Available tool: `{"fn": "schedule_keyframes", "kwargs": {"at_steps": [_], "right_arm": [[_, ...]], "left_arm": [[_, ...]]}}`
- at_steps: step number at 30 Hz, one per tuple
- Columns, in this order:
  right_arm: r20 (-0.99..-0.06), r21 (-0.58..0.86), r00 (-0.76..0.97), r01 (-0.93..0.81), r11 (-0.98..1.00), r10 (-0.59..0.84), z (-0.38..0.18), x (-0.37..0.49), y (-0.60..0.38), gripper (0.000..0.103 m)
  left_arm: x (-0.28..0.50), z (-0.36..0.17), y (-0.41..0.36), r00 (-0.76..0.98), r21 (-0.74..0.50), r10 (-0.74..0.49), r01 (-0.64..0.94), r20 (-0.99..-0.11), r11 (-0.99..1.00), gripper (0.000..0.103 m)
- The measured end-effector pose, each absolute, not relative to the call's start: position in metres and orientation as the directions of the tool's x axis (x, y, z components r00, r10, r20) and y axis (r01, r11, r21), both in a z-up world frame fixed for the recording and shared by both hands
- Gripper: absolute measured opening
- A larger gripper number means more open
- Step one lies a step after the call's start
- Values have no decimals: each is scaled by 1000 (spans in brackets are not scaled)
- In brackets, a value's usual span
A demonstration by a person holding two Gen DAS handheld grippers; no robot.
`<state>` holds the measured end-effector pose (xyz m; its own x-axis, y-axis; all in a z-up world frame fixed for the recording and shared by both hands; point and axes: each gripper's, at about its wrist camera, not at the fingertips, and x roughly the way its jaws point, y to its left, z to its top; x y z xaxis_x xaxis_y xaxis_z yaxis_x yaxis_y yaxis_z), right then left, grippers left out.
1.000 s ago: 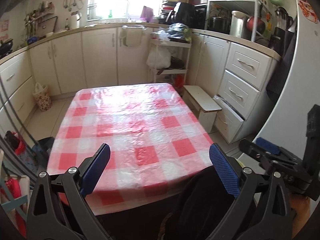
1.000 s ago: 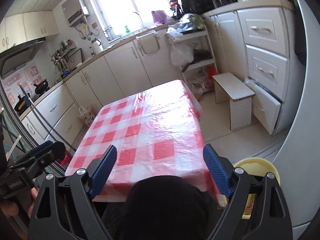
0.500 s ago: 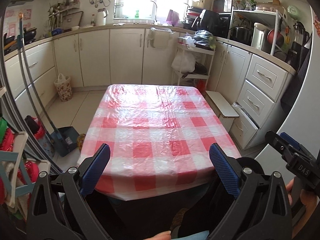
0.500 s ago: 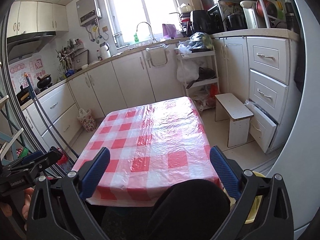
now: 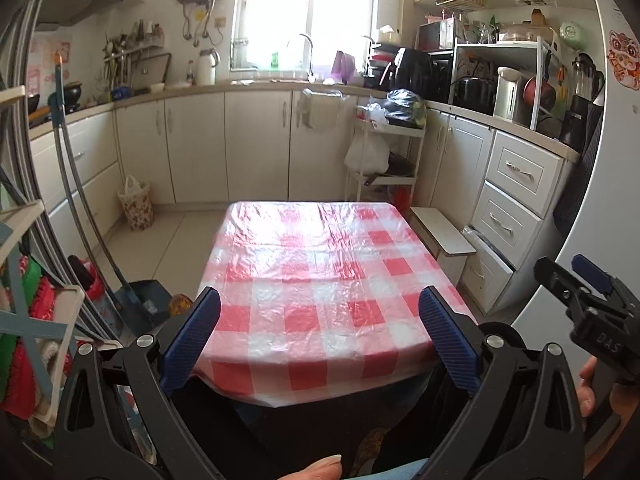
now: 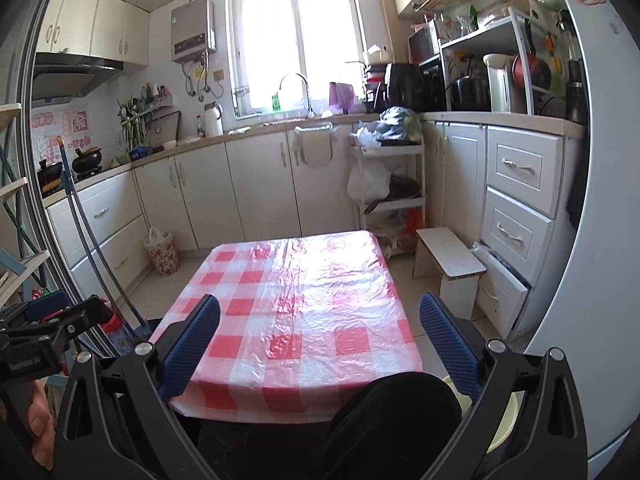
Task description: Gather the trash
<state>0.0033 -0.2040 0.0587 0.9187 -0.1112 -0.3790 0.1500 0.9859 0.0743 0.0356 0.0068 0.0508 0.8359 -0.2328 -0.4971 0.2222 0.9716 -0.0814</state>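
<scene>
Both tongs have come up and back since a second ago, so more of the room shows now and the table (image 5: 320, 276) sits farther out in front of them. The left tongs (image 5: 319, 334) have their blue pads wide apart with nothing between them, only the red and white checked cloth past the tips. The right tongs (image 6: 319, 336) are wide open too and hold nothing. The table top ahead of both tongs is bare, and I cannot see any trash on it. In the right view a yellow bin (image 6: 502, 420) peeks out low on the right, just under the right pad, with a dark round shape (image 6: 396, 420) beside it that I cannot make out. Down to the left of the left tongs a dustpan (image 5: 140, 308) stands on the floor with its long handle leaning up. A little white stool (image 6: 452, 262) stands to the right of the table, next to the drawers (image 6: 516, 236). Far ahead, past the table, are the cupboards (image 5: 256, 144) and the bright window (image 5: 308, 12). A thumb (image 5: 316, 468) shows at the very bottom of the left view.
</scene>
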Motion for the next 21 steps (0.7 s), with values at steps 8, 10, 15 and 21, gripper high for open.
{"fn": "schedule_keyframes", "kwargs": {"at_steps": [8,10,15,21], "right_arm": [[-306,71,939,188,980,-158,63,-9,-204,96],[-299,62,938,200,978,-173,63,-11,-202,96],[-291,57,941,200,978,-176,63,-13,-200,96],[-289,65,941,204,977,-178,61,-16,-201,96]], "left_arm": [[22,66,4,873,-68,-212,203,-440,977,96],[18,69,4,879,-74,-214,202,-426,977,96],[14,71,2,886,-65,-212,203,-413,977,96],[15,70,5,886,-74,-204,191,-417,979,96]]}}
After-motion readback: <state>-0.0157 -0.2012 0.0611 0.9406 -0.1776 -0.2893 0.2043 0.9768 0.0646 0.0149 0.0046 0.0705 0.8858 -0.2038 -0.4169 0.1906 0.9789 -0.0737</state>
